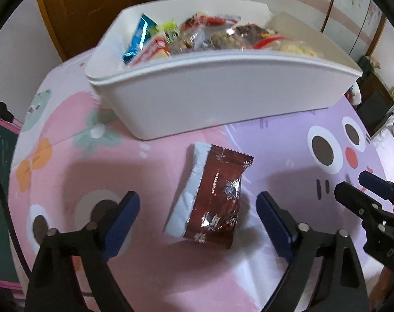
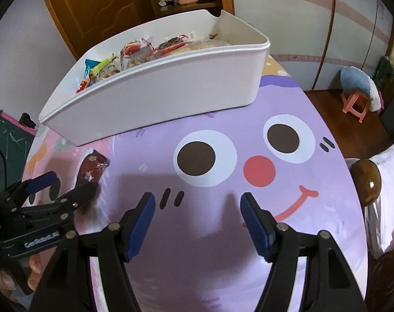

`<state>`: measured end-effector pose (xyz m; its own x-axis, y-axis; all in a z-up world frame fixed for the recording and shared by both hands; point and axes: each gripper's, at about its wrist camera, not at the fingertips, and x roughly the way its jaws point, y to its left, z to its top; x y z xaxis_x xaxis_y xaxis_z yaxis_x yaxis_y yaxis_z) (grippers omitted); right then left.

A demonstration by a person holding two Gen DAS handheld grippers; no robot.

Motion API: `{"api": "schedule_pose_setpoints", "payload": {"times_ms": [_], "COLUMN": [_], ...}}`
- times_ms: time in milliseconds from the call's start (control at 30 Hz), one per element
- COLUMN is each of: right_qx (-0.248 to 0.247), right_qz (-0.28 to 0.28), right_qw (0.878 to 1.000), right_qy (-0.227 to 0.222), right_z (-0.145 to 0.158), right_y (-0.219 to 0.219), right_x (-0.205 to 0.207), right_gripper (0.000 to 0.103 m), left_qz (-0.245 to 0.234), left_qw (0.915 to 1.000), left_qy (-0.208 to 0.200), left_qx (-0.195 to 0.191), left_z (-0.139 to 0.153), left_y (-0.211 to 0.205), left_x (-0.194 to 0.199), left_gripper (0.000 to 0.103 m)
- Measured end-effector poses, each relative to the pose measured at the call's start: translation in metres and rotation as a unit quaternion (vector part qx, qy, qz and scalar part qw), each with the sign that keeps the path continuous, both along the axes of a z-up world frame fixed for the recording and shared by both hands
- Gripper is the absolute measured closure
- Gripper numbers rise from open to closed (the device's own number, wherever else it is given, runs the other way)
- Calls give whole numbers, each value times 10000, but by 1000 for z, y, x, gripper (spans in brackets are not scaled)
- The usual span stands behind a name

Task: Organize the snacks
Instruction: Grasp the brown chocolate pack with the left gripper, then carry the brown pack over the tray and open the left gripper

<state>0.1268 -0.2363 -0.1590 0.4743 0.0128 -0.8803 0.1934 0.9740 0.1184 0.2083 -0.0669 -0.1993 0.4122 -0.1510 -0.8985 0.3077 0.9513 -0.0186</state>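
Observation:
A brown foil snack packet [image 1: 212, 195] with a white side lies flat on the cartoon-print table cover [image 1: 150, 273], in front of a white bin [image 1: 223, 98]. My left gripper [image 1: 197, 202] points down over the packet, one blue pad on each side and neither touching it: it is open. The bin holds several wrapped snacks [image 1: 210, 39]. My right gripper [image 2: 197, 200] hangs open over the purple face print with nothing between its fingers. In the right wrist view the left gripper [image 2: 69, 183] sits at the left beside the packet [image 2: 93, 166], below the bin [image 2: 158, 96].
The right gripper [image 1: 351, 182] shows at the right edge of the left wrist view. A green chalkboard [image 2: 12, 143] stands off the table's left edge. A pink stool [image 2: 353, 104] and a bed [image 2: 387, 182] are on the right, a wooden door [image 2: 98, 2] behind.

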Motion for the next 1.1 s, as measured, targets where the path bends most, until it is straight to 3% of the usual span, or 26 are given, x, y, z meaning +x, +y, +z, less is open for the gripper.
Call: {"api": "schedule_pose_setpoints", "payload": {"times_ms": [167, 233, 300, 400, 833, 900, 1100], "right_qx": [-75, -99, -108, -152, -248, -272, -421], "right_qz": [32, 18, 21, 25, 135, 177, 367], "right_qw": [9999, 9999, 9999, 9998, 9995, 9993, 9970], "right_qy": [-63, -89, -106, -124, -148, -203, -540], "right_z": [-4, -5, -6, -8, -7, -1, 37], "right_y": [0, -1, -1, 1, 10, 13, 19], "right_x": [4, 6, 8, 9, 6, 3, 1], "right_gripper": [35, 35, 35, 35, 35, 35, 35], "left_qz": [-81, -108, -144, -161, 27, 48, 23], "left_qw": [10000, 9999, 9998, 9997, 9982, 9975, 9964], "left_qy": [-25, -96, -145, -182, 255, 267, -304], "left_qx": [7, -19, -28, -12, -538, -657, -793], "left_z": [-6, -4, -3, -1, 15, 29, 105], "left_y": [-9, -12, -14, -17, 4, 9, 9], "left_x": [6, 6, 7, 6, -31, -36, -30], "left_gripper": [26, 34, 53, 67, 71, 71, 71]}}
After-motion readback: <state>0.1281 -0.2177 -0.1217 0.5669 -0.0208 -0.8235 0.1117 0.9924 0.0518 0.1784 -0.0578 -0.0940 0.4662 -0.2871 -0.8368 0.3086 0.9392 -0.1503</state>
